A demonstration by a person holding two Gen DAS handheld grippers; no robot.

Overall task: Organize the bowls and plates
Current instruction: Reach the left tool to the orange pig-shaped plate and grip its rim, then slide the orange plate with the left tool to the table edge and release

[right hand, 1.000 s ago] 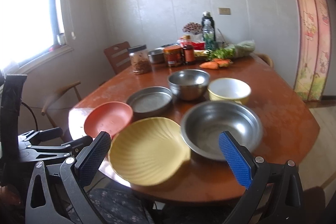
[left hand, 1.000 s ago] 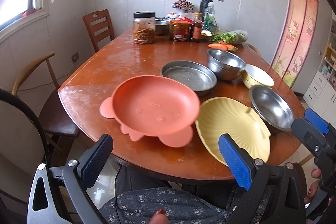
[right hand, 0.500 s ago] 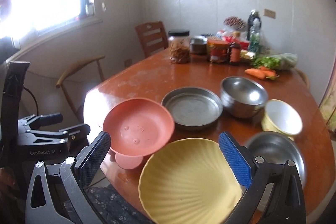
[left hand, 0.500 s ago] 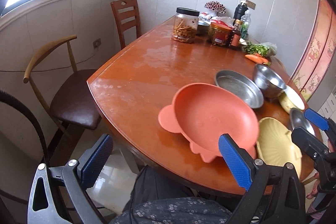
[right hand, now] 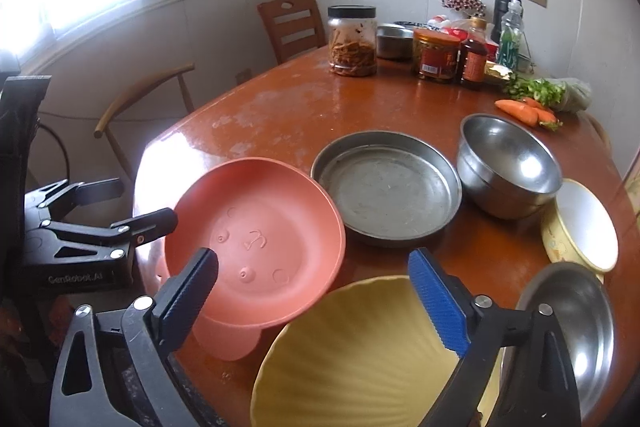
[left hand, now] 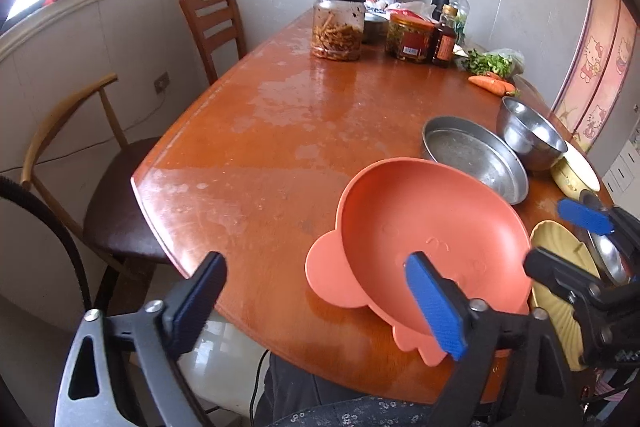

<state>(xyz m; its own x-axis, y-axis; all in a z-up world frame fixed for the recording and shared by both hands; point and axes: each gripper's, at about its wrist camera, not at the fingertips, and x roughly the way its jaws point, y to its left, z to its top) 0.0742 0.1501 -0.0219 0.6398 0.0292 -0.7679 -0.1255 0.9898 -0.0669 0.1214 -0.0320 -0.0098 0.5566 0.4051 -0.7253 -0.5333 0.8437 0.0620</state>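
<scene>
An orange plate point(left hand: 436, 239) point(right hand: 256, 239) with ear-shaped tabs lies at the table's near edge. To its right is a yellow shell-shaped plate point(right hand: 348, 355) point(left hand: 560, 291). Behind them stand a flat steel pan point(right hand: 386, 187), a deep steel bowl point(right hand: 508, 163), a yellow-and-white bowl point(right hand: 584, 227) and a wide steel bowl point(right hand: 572, 331). My left gripper point(left hand: 318, 307) point(right hand: 132, 203) hovers at the orange plate's left side, its jaws closing with nothing pressed between them. My right gripper point(right hand: 314, 303) point(left hand: 572, 243) hangs over the orange and yellow plates, jaws closing too, gripping nothing.
Jars point(left hand: 338, 25), bottles point(right hand: 474, 55), carrots point(right hand: 520, 111) and greens point(right hand: 540, 91) crowd the table's far end. Two wooden chairs point(left hand: 212, 23) stand at the left by the window wall. The wide left stretch of the tabletop point(left hand: 260, 147) shows bare wood.
Both grippers swung left along the table's near edge, so the dishes slid right in both views. Both pairs of jaws narrowed slightly. No dish moved.
</scene>
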